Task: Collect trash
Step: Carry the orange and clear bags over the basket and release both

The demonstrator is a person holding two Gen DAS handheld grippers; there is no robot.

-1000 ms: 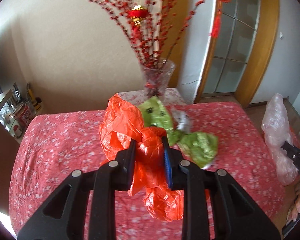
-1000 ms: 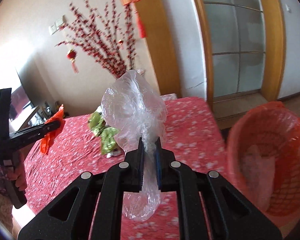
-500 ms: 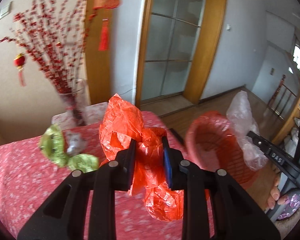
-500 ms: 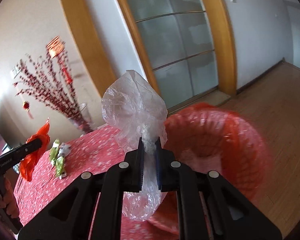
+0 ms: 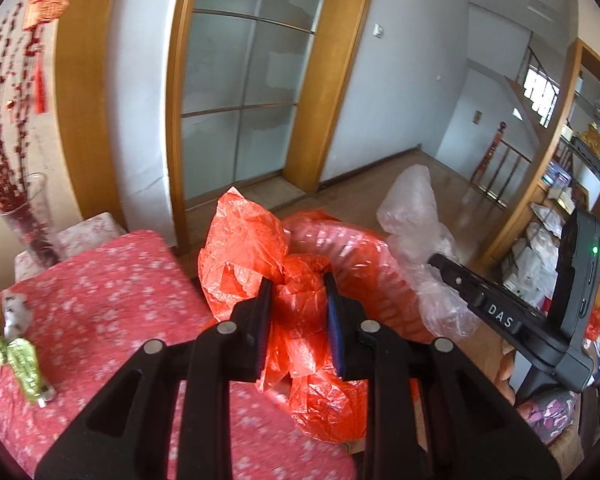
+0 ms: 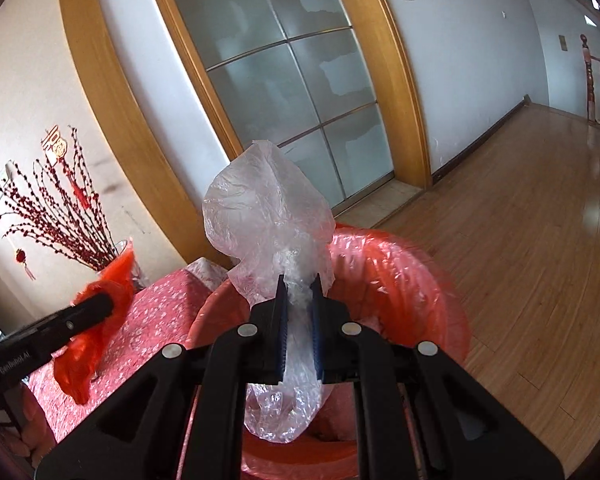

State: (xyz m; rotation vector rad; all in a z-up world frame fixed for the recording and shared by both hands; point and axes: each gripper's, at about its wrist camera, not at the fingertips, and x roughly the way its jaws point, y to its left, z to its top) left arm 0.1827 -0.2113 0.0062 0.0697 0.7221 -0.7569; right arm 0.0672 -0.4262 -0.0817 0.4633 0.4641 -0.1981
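Observation:
My left gripper point(image 5: 297, 284) is shut on a crumpled orange-red plastic bag point(image 5: 244, 248), held at the table's right edge just before the red bin point(image 5: 340, 240). My right gripper point(image 6: 299, 288) is shut on a clear crumpled plastic bag point(image 6: 264, 204), hanging over the red-lined bin point(image 6: 412, 280). In the left wrist view the clear bag point(image 5: 416, 216) and right gripper point(image 5: 440, 262) show beyond the bin. From the right wrist camera the orange bag point(image 6: 112, 280) and left gripper point(image 6: 100, 300) appear at the left. Green foil wrappers point(image 5: 20, 356) lie on the table.
The table has a red flowered cloth point(image 5: 112, 304). A glass vase of red berry branches point(image 5: 24, 216) stands at its back corner. Behind are a frosted glass door in a wooden frame point(image 5: 244, 92) and bare wooden floor point(image 6: 520, 220). Shelves point(image 5: 572, 184) stand at the right.
Both grippers swung right from over the table toward the red bin, each keeping its bag. The green wrappers stayed on the table and slid to the left of view.

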